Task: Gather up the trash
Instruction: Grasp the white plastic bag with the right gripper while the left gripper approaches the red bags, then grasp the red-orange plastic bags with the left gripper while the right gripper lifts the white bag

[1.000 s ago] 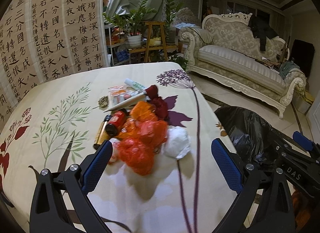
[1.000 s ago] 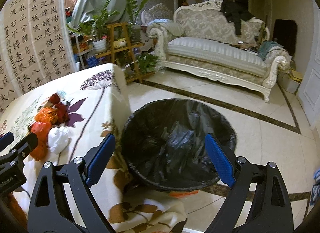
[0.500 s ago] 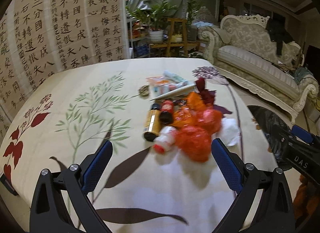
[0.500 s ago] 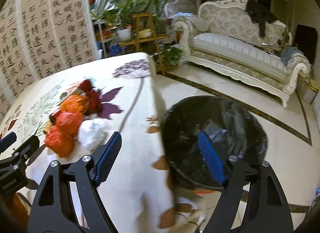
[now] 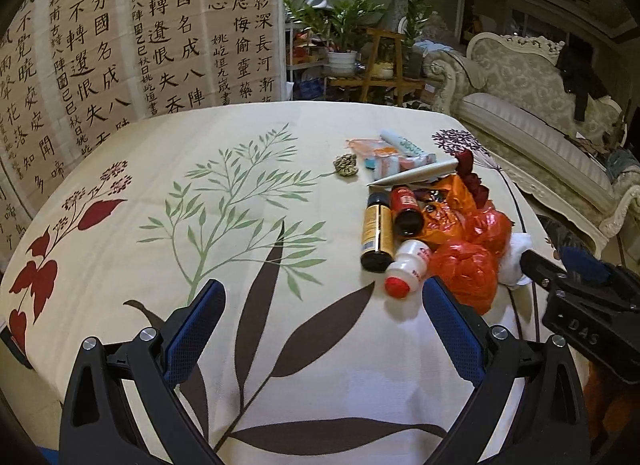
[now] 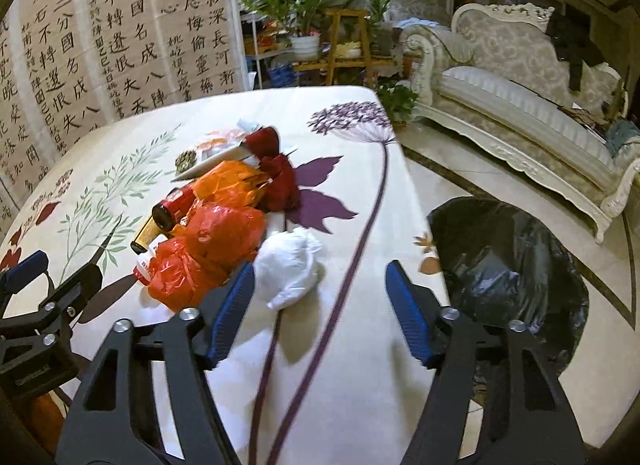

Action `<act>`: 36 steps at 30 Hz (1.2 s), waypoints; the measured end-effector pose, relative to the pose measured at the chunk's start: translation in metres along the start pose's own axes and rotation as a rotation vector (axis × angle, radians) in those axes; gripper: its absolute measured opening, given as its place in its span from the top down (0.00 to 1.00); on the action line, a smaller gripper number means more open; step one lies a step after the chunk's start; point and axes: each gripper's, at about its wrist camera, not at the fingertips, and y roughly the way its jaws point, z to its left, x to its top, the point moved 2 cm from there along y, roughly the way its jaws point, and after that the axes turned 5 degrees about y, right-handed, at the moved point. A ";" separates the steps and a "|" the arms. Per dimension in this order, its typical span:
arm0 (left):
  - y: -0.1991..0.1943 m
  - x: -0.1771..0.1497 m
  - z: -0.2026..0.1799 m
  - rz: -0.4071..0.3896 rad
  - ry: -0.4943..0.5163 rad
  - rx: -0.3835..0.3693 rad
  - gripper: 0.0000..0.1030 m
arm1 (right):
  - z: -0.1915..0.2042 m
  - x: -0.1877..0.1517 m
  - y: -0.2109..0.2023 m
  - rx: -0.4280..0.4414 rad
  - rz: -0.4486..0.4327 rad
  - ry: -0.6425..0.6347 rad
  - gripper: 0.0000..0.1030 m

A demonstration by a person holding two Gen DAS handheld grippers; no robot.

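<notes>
A pile of trash lies on the flowered tablecloth (image 5: 240,193): red and orange plastic bags (image 5: 468,269) (image 6: 216,241), a crumpled white bag (image 6: 290,265), a small white bottle with a red cap (image 5: 406,269), a gold bottle (image 5: 376,231), a red bottle (image 5: 406,207), wrappers (image 5: 384,155) and a paper cone (image 5: 416,175). My left gripper (image 5: 320,313) is open and empty over the cloth, left of the pile. My right gripper (image 6: 320,297) is open and empty, its left finger beside the white bag. A bin lined with a black bag (image 6: 508,261) stands on the floor right of the table.
A cream sofa (image 6: 520,77) stands at the right across a tiled floor. Potted plants on a wooden rack (image 5: 372,53) and a calligraphy screen (image 5: 120,37) stand behind the table. The table's right edge (image 6: 416,193) drops off beside the bin.
My left gripper has swung left, so the pile now sits at its right. My right gripper has swung left from over the bin to over the table, close to the white bag.
</notes>
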 end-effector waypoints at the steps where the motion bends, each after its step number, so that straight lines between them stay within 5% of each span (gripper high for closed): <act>1: 0.000 0.000 0.001 0.000 -0.002 0.001 0.07 | 0.002 0.000 0.004 0.004 0.012 -0.003 0.45; 9: 0.001 -0.001 -0.002 -0.002 0.004 0.000 0.07 | 0.011 -0.001 0.010 0.082 0.037 -0.006 0.75; 31: 0.004 0.011 -0.086 -0.037 0.140 -0.071 0.07 | -0.066 -0.014 -0.022 0.019 -0.035 0.124 0.78; 33: 0.009 0.010 -0.092 -0.026 0.155 -0.063 0.14 | -0.074 -0.016 -0.023 0.018 -0.036 0.142 0.78; 35: 0.015 0.008 -0.098 -0.009 0.173 -0.054 0.34 | -0.081 -0.018 -0.024 0.017 -0.038 0.155 0.78; 36: 0.016 0.007 -0.099 -0.003 0.181 -0.048 0.34 | -0.084 -0.018 -0.024 0.017 -0.037 0.161 0.78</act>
